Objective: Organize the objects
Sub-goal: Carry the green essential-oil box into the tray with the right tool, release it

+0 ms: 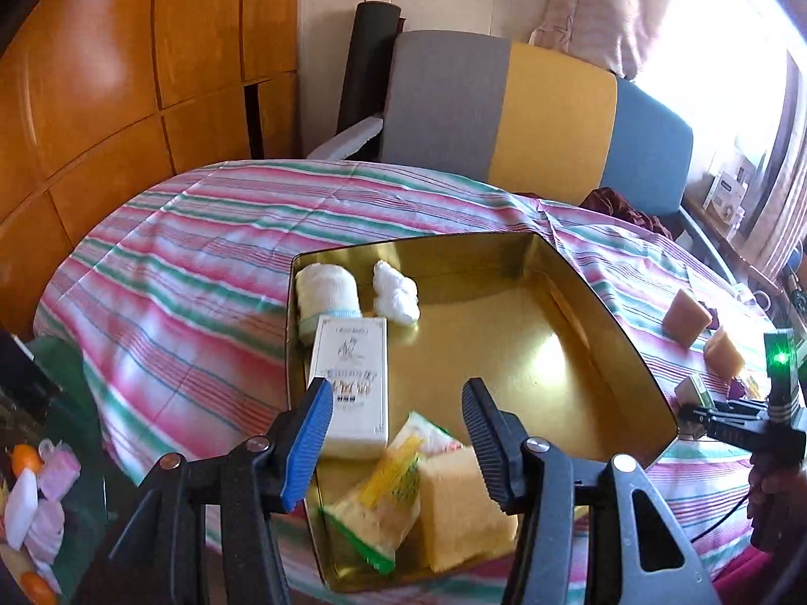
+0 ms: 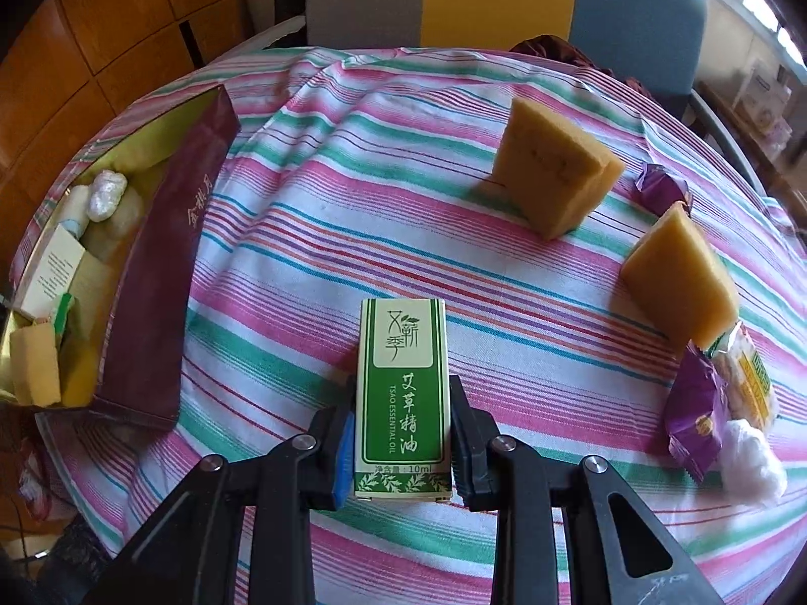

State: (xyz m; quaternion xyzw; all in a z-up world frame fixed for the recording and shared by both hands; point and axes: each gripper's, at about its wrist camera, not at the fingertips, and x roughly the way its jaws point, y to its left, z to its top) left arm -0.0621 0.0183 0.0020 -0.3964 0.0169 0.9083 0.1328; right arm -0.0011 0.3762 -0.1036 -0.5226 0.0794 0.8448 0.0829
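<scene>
My left gripper [image 1: 398, 403] is open and empty above the near end of a gold tin box [image 1: 504, 333]. The tin holds a rolled bandage [image 1: 325, 292], a cotton ball [image 1: 396, 292], a white carton [image 1: 353, 378], a snack packet [image 1: 383, 494] and a yellow sponge [image 1: 459, 509]. My right gripper [image 2: 402, 403] is shut on a green essential oil box [image 2: 402, 393], held above the striped cloth. The tin [image 2: 161, 262] shows at the left of the right wrist view, maroon outside.
On the cloth to the right lie two yellow sponges [image 2: 555, 171] [image 2: 681, 277], purple wrappers [image 2: 691, 418], a snack packet [image 2: 746, 378] and a cotton ball [image 2: 751, 459]. A grey, yellow and blue chair [image 1: 529, 111] stands behind the table. Wooden cabinets [image 1: 126, 75] are at the left.
</scene>
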